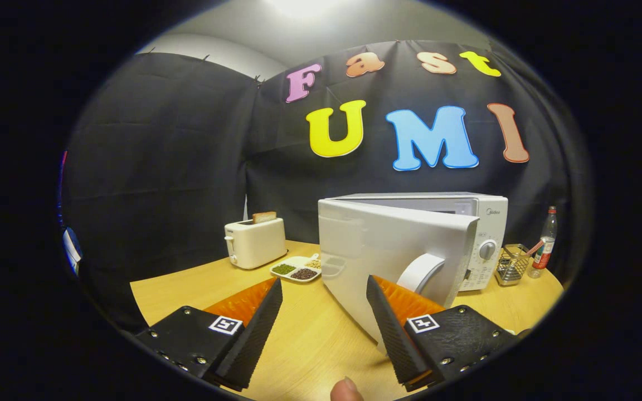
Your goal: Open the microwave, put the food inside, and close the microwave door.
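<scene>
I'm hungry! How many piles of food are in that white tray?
3. The tray lies between the toaster and the microwave door: green, dark, and pale, partly hidden behind the door. The open gripper holds nothing.

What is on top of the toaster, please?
A slice of toast sticks up from the toaster slot; its lower part is hidden inside. The claw is open, holding nothing.

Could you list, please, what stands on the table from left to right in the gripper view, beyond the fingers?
Toaster with a slice of bread in it → divided plate of food → microwave with its door swung open → wire basket → bottle. The gripper is open, holding nothing.
</scene>
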